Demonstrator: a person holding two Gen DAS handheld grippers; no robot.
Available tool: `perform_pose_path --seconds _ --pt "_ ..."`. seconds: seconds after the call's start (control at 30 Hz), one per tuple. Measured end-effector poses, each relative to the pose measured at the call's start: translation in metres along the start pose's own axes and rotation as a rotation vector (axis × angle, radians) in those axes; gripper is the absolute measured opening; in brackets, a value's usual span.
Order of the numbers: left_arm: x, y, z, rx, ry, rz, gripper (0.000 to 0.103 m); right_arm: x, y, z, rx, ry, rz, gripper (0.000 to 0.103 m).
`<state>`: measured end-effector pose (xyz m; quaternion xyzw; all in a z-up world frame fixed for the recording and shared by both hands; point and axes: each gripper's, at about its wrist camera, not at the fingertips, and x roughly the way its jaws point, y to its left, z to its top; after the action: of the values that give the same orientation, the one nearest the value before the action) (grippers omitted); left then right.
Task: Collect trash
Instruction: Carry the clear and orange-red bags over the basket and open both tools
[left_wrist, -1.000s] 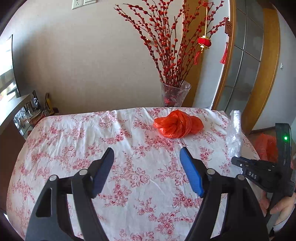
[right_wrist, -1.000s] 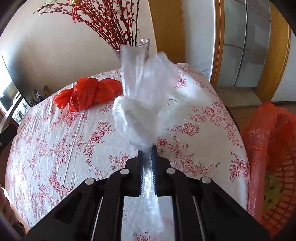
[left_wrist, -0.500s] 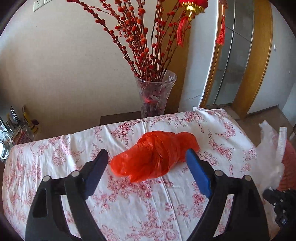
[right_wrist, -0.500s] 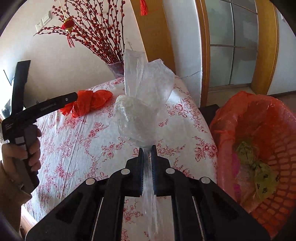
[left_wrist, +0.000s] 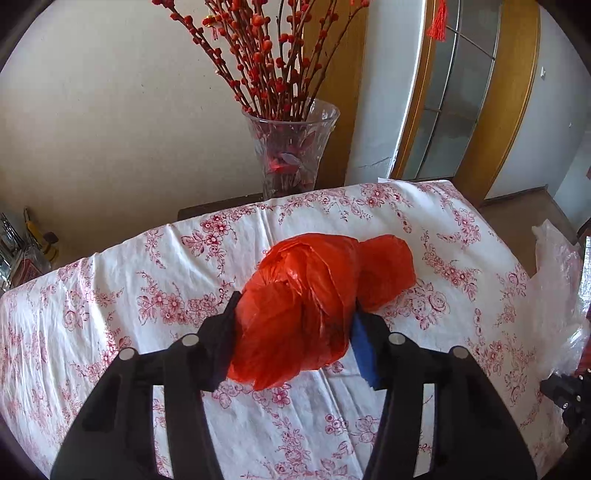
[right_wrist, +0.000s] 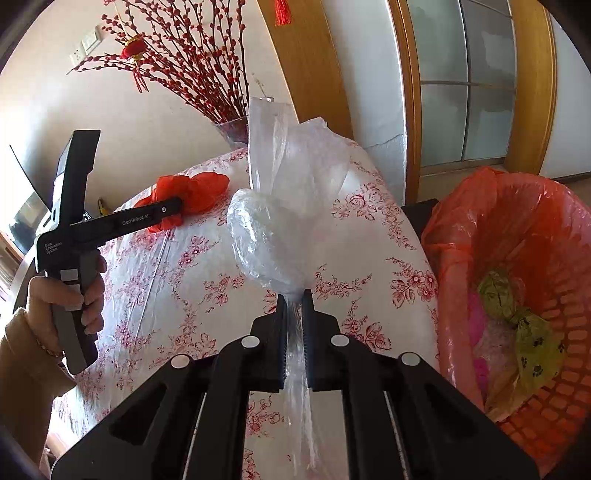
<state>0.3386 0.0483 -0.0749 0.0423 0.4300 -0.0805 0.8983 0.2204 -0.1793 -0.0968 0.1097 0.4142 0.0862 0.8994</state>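
Observation:
A crumpled red plastic bag (left_wrist: 306, 295) lies on the flower-print tablecloth (left_wrist: 110, 314). My left gripper (left_wrist: 295, 314) straddles it, its jaws closing, and both pads press into the bag's sides. The right wrist view shows that same gripper (right_wrist: 173, 208) reaching the red bag (right_wrist: 195, 188), held by a person's hand (right_wrist: 74, 295). My right gripper (right_wrist: 293, 295) is shut on the twisted neck of a clear plastic bag (right_wrist: 280, 229), which stands up above the fingers. The clear bag (left_wrist: 554, 277) also shows at the right edge of the left wrist view.
An orange basket (right_wrist: 517, 206) lined with a red bag stands beside the table's right edge, with green and pink wrappers inside. A glass vase (left_wrist: 291, 155) of red berry branches stands behind the table's far edge. Wooden door frames lie beyond.
My left gripper moved forward over the table up to the red bag and its jaws narrowed onto it. The right gripper swung slightly toward the basket, still holding the clear bag.

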Motion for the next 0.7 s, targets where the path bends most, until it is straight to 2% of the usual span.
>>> perform_pose_path --seconds 0.4,0.7 --pt "-0.058 -0.022 -0.032 0.041 -0.096 0.154 0.05 -0.024 0.002 -0.008 -0.009 -0.017 0.009 0.008" --pt "-0.096 -0.044 -0.032 0.057 -0.152 0.164 0.05 -0.057 -0.002 -0.01 -0.007 -0.065 -0.002 0.008"
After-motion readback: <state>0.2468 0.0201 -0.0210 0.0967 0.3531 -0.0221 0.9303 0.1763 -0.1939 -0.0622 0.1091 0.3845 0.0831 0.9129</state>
